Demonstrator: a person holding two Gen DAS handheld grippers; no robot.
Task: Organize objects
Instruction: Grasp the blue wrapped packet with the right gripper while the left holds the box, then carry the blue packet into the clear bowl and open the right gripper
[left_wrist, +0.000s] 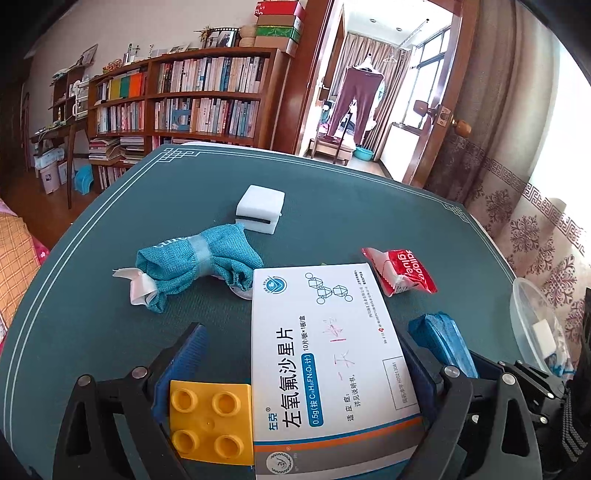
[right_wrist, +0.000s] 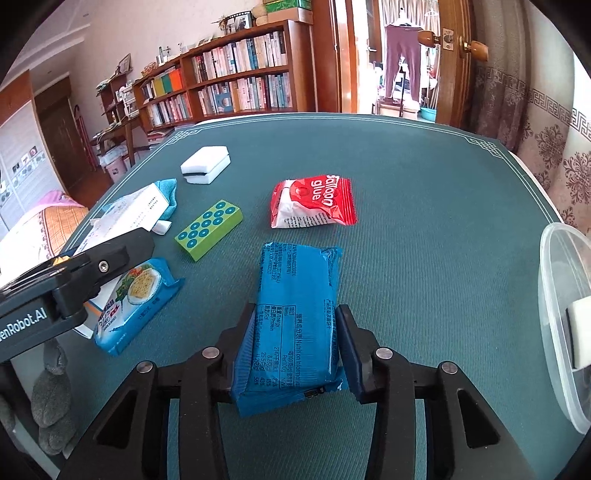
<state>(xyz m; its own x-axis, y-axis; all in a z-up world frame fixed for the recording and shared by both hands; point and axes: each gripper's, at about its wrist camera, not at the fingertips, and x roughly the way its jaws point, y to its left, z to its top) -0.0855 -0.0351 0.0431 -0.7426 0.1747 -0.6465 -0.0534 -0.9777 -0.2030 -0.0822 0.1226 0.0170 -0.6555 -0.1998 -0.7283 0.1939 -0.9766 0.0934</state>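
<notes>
1. Between the right tool's two pads: a blue snack pack, clamped at its near end, far end sticking out over the counter. Whether that end rests on the cloth or hangs free, can't tell.
2. Left tool: jaws set fairly wide w/ the white medicine box between them. Right pad looks tight to the box edge; left pad stands apart from it, w/ a yellow toy brick in the gap. Firm grip or not, can't tell.
3. Outward, right wrist view: red balloon glue sachet just past the blue pack, green dotted block to the left, cracker pack under the left tool's arm, white sponge further back.
4. Left wrist view: teal rolled cloth just beyond the box, touching its far corner.
5. Clear tub at the right edge, a white piece already inside; likely drop spot for the blue pack.
6. Risks:
   - Soft pack gripped at one end may sag or swivel, so it could catch the tub rim.
   - Hard squeeze could crush the contents.
   - Box may skew if only one pad bears; brick could get dragged along.
   - Tools are close, so arms could clash.
</notes>
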